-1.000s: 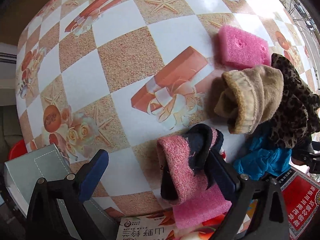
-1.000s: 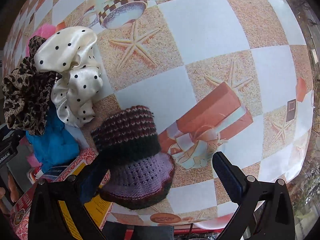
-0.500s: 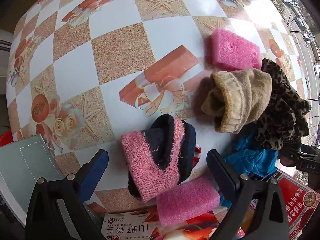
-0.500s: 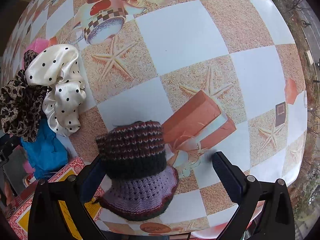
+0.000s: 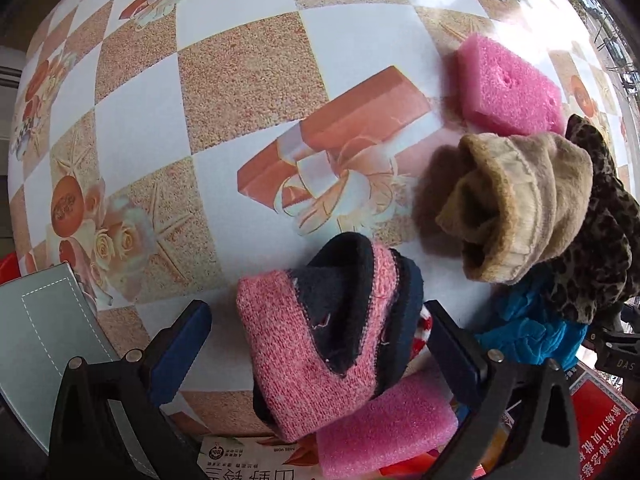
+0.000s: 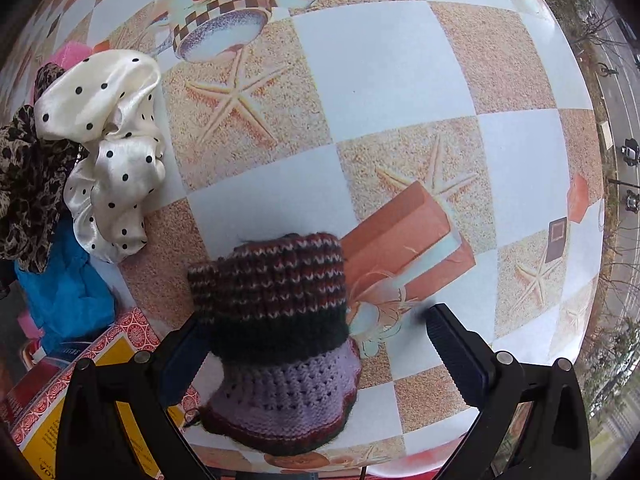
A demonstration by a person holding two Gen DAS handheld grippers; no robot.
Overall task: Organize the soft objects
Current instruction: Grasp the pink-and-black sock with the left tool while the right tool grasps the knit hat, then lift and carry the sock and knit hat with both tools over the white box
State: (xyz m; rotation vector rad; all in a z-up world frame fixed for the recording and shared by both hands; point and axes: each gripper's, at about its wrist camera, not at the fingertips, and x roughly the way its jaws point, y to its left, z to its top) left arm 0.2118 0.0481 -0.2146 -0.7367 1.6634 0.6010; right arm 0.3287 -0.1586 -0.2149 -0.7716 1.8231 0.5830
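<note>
In the left wrist view, a pink and navy knit piece (image 5: pixel 320 332) lies between the fingers of my open left gripper (image 5: pixel 316 340), resting partly on a pink foam block (image 5: pixel 384 428). A tan fleece piece (image 5: pixel 516 208), a leopard cloth (image 5: pixel 600 240), a blue cloth (image 5: pixel 528 332) and a second pink foam block (image 5: pixel 508 88) lie to the right. In the right wrist view, a striped purple knit hat (image 6: pixel 276 340) sits between the fingers of my open right gripper (image 6: pixel 316 344), close to the left finger. A white polka-dot satin cloth (image 6: pixel 108 152) lies to the left.
The checkered tablecloth (image 5: pixel 240 80) covers the table; it also shows in the right wrist view (image 6: pixel 380 80). A grey box (image 5: pixel 44 344) stands at the near left edge. A red and yellow printed box (image 6: pixel 80 392) lies at the near left. The table's right edge (image 6: pixel 592 200) drops to a street.
My left gripper opened and let go of the pink and navy knit piece, which now lies flatter on the table. My right gripper shifted slightly; the knit hat stays between its fingers.
</note>
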